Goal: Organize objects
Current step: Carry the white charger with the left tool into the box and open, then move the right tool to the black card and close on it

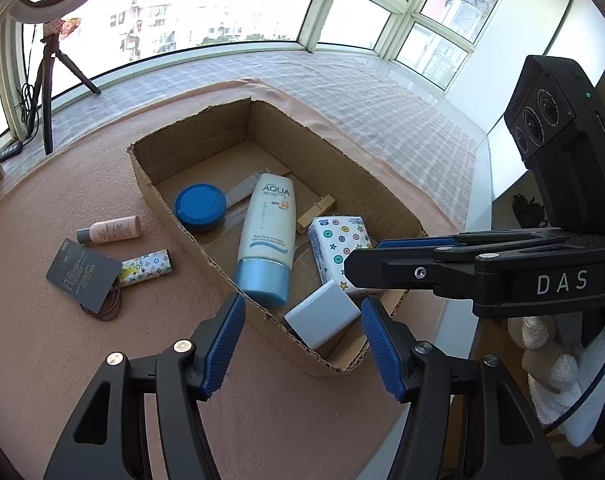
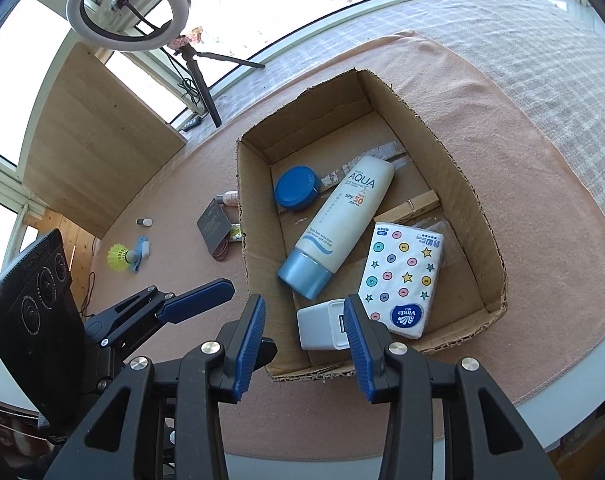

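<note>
My right gripper point(image 2: 304, 342) stands part open over the near corner of the box point(image 2: 468, 184), clamping nothing; the grey charger point(image 2: 322, 330) lies loose just under it, one pad near its edge, which I judge a fresh drop. My left gripper point(image 1: 302, 344) hangs wider and empty above the same corner. Sunscreen point(image 1: 266, 236), blue jar point(image 1: 200, 206), tissues point(image 1: 338, 248) and clothespin point(image 1: 316, 212) share the box, while the small bottle point(image 1: 110, 231), card point(image 1: 82, 276) and shuttlecock point(image 2: 120, 258) wait outside on the cloth.

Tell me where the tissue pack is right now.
The tissue pack lies flat inside the cardboard box, at the right of the right wrist view, between the sunscreen tube and the box's right wall, beside the white charger.
</note>
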A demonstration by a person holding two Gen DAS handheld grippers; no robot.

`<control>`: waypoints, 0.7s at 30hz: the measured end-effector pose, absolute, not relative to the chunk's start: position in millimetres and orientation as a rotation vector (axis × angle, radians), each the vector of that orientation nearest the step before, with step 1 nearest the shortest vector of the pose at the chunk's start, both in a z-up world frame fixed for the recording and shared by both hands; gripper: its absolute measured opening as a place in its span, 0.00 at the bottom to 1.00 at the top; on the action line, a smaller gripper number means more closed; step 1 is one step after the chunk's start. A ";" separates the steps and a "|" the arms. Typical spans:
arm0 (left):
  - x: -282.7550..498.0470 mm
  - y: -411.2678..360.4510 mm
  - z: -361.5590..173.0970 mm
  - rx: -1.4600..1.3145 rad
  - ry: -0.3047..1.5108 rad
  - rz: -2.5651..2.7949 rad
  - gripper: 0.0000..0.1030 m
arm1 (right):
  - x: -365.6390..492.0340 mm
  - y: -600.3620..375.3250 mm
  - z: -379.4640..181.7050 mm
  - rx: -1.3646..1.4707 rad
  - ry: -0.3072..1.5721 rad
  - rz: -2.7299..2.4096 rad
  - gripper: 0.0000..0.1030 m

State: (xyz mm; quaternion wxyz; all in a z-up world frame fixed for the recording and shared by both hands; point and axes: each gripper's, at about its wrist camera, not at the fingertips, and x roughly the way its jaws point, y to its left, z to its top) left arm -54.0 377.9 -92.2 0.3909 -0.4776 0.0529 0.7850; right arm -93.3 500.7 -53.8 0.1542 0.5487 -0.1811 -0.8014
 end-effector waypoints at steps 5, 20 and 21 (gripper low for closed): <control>-55.0 354.1 -89.2 -1.231 0.116 2.036 0.62 | -99.5 487.0 -49.1 1.544 -0.511 -2.289 0.36; -56.5 224.7 -91.3 -1.326 -0.014 2.262 0.62 | -142.8 388.8 -31.0 1.472 -0.311 -2.180 0.36; -55.4 212.8 -92.3 -1.338 -0.027 2.278 0.62 | -146.8 381.6 -32.7 1.477 -0.306 -2.166 0.36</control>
